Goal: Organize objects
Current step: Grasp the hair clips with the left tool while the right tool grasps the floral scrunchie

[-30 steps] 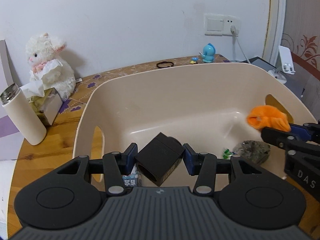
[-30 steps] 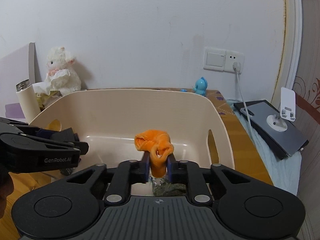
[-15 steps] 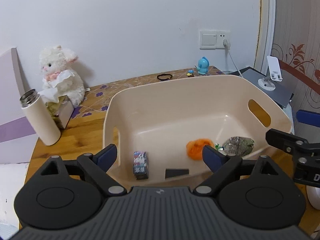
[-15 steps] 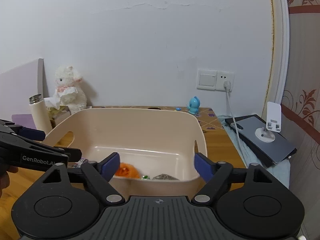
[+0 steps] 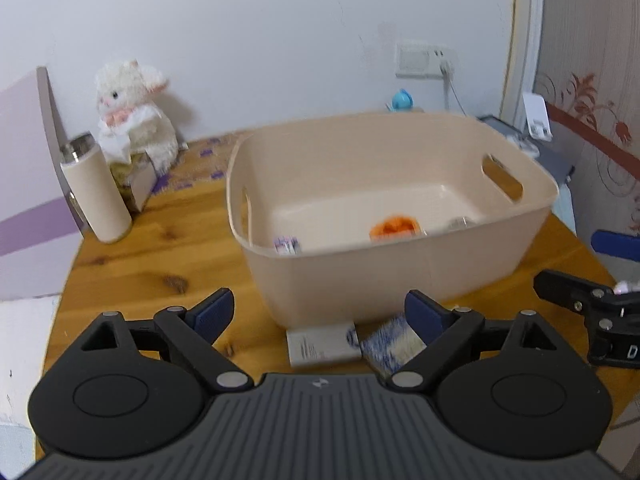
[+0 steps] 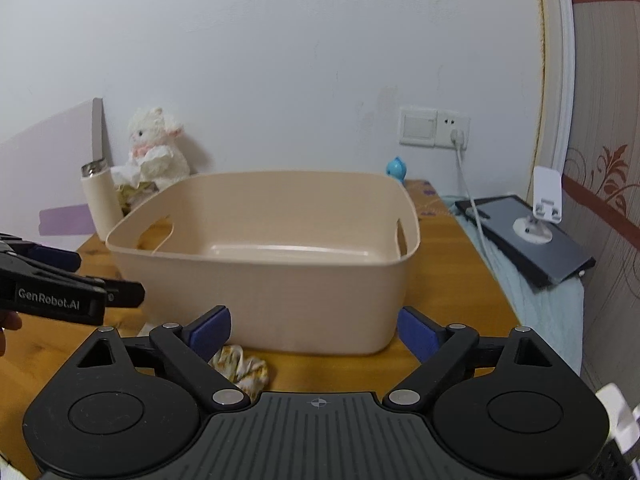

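Both tools stand spread wide with nothing between the pads: the left tool (image 5: 318, 314) and the right tool (image 6: 314, 328) have each just been opening, and both hover near the front of the beige bin (image 5: 400, 276), which sits mid-tabletop (image 5: 132, 272). Count inside the bin, as far as the near wall lets us see: one orange cloth lump (image 5: 394, 227), one small printed box (image 5: 287, 245), one greyish item (image 5: 460, 223) at the right, too blurred to name. Outside, on the tabletop just in front of the bin: one flat white card box (image 5: 322, 346), one blue-and-white patterned piece (image 5: 390, 346) touching its right edge, and one crumpled yellow-flowered cloth (image 6: 242, 368), seen from the right wrist. So we count three loose things left to gather. We judge the card box light and stiff, its faces smooth; best pinched across its short sides, since it lies flat. The flowered cloth looks soft and light, will sag, and wants a pinch on a raised fold at its top. The patterned piece is blurred; soft or stiff, we cannot tell. Nothing looks fragile.
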`<state>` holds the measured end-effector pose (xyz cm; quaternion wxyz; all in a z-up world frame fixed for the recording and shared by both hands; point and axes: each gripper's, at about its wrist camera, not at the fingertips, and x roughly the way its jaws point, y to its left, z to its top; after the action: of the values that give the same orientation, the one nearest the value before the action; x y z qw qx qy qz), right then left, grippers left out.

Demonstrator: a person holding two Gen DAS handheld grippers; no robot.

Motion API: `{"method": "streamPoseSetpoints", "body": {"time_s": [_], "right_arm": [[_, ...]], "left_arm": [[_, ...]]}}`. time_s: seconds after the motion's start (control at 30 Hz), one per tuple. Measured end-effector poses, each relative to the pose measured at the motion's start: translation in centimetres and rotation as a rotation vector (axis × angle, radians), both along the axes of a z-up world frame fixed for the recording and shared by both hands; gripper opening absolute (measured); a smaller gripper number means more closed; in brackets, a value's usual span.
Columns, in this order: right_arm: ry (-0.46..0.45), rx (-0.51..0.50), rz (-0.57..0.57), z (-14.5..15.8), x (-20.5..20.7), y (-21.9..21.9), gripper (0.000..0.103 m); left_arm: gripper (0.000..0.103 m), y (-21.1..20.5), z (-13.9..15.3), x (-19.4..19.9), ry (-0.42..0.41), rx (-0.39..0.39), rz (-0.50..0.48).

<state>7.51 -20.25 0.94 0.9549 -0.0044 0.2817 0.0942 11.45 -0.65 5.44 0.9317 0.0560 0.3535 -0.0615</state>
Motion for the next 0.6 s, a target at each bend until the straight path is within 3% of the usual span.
{"method": "streamPoseSetpoints", "body": {"time_s": [0.23,0.6], "right_arm": [[0.058,-0.027,0.012,-2.0,-0.5,0.8,0.092],[0.135,-0.026,0.022,-4.7,-1.3,0.9,0.092]], "left_arm": [[0.093,-0.3,-3.5,-1.3,0.089,0.033,-0.039],[0.093,-0.4,-7.5,-1.8,0.190,-0.014,-0.082]]}}
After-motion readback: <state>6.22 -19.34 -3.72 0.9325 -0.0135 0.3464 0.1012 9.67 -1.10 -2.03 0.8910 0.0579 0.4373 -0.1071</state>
